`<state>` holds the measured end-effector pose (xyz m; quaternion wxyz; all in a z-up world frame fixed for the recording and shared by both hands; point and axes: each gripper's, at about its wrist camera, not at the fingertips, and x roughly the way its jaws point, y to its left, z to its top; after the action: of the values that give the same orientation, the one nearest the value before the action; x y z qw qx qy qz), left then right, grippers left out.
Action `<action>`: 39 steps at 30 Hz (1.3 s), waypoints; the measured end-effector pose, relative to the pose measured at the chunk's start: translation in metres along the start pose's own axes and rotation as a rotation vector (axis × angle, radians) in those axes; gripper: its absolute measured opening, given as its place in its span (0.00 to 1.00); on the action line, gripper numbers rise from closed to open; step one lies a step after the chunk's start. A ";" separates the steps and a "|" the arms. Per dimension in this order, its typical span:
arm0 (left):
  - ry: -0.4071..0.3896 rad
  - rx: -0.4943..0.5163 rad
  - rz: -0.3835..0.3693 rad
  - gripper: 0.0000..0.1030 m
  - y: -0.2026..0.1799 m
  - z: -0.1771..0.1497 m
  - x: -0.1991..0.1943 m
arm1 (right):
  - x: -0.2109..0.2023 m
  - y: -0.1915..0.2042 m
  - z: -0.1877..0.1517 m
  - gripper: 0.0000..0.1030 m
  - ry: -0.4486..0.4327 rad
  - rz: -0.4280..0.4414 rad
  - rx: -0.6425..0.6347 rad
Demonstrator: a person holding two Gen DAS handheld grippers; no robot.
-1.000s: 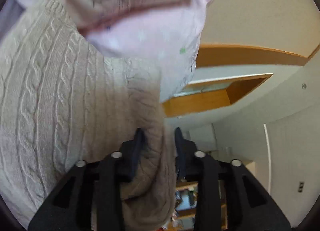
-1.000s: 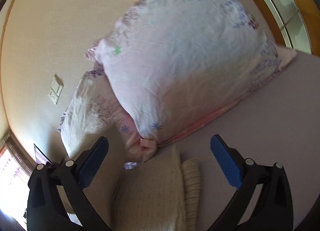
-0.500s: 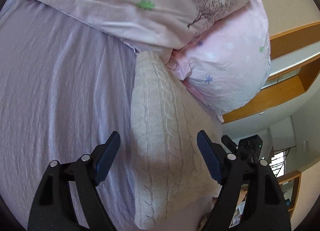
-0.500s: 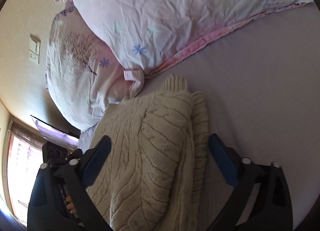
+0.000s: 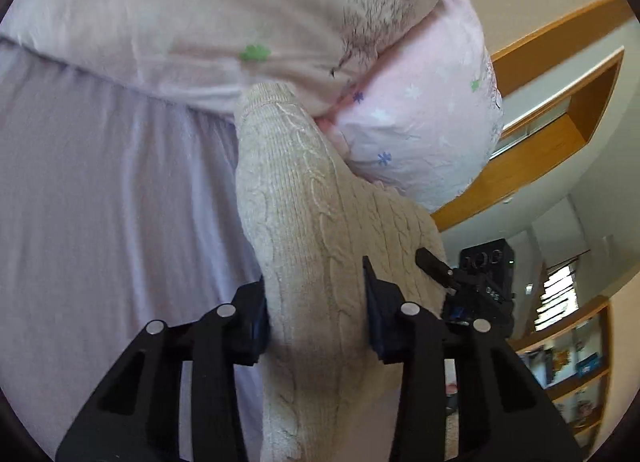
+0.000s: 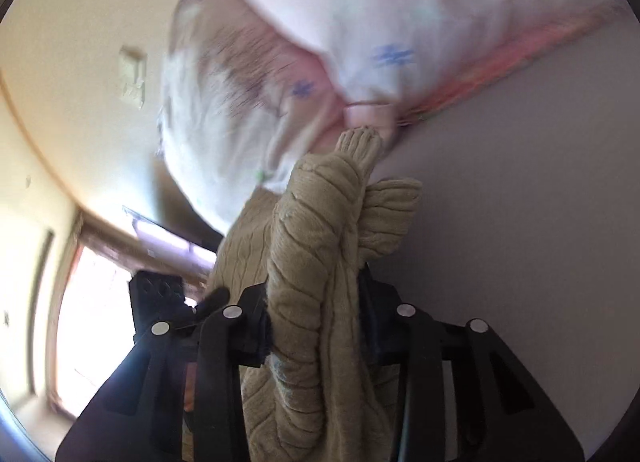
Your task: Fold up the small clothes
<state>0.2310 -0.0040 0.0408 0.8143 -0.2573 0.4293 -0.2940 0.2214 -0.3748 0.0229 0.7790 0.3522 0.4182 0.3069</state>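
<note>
While clamped, both grippers (image 5: 316, 304) (image 6: 316, 314) pinch sweater (image 5: 304, 198).

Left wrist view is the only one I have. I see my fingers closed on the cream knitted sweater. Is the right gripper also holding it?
Observer: Yes. The right gripper is shut on the sweater, with bunched folds between its fingers.
Operator: Is a sleeve visible there?
Observer: A ribbed cuff points up toward the pink pillow and seems to touch its corner.
Operator: What else is behind it?
Observer: A switch plate on the cream wall, and a bright window at lower left.
</note>
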 end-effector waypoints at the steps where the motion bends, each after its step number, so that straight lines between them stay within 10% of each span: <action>1: -0.020 0.033 0.067 0.49 0.001 0.005 -0.005 | 0.013 0.011 0.002 0.43 0.000 -0.084 -0.047; 4: -0.143 0.109 0.307 0.53 0.010 0.010 -0.040 | 0.011 0.022 0.006 0.48 -0.095 -0.343 -0.093; 10: -0.157 0.175 0.188 0.67 -0.008 -0.009 -0.060 | 0.003 0.027 0.007 0.47 -0.103 -0.207 -0.041; 14: -0.096 0.256 0.176 0.70 -0.026 -0.025 -0.031 | 0.047 0.031 0.009 0.41 0.010 -0.346 -0.066; 15: -0.077 0.272 0.190 0.70 -0.029 -0.029 -0.023 | 0.050 0.033 0.006 0.16 0.004 -0.355 -0.088; 16: -0.064 0.278 0.195 0.70 -0.031 -0.033 -0.017 | 0.047 0.038 0.003 0.12 -0.035 -0.370 -0.133; 20: -0.035 0.311 0.133 0.69 -0.032 -0.048 -0.016 | 0.007 0.034 -0.001 0.08 -0.204 -0.522 -0.144; 23: -0.042 0.339 0.138 0.69 -0.038 -0.056 -0.024 | 0.020 0.022 -0.001 0.10 -0.120 -0.657 -0.154; 26: -0.046 0.349 0.221 0.76 -0.039 -0.066 -0.036 | 0.001 0.040 -0.010 0.29 -0.182 -0.656 -0.166; 28: -0.090 0.341 0.355 0.98 -0.035 -0.076 -0.051 | -0.029 0.058 -0.023 0.72 -0.256 -0.582 -0.177; 32: -0.109 0.306 0.467 0.98 -0.025 -0.093 -0.069 | -0.068 0.078 -0.063 0.90 -0.261 -0.462 -0.206; 39: -0.014 0.212 0.580 0.98 -0.008 -0.112 -0.050 | -0.056 0.078 -0.118 0.99 -0.192 -0.638 -0.278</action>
<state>0.1104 0.0065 0.0176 0.8894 -0.0398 0.4463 -0.0907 0.0789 -0.3390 0.0628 0.9118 0.1220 0.3863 0.0677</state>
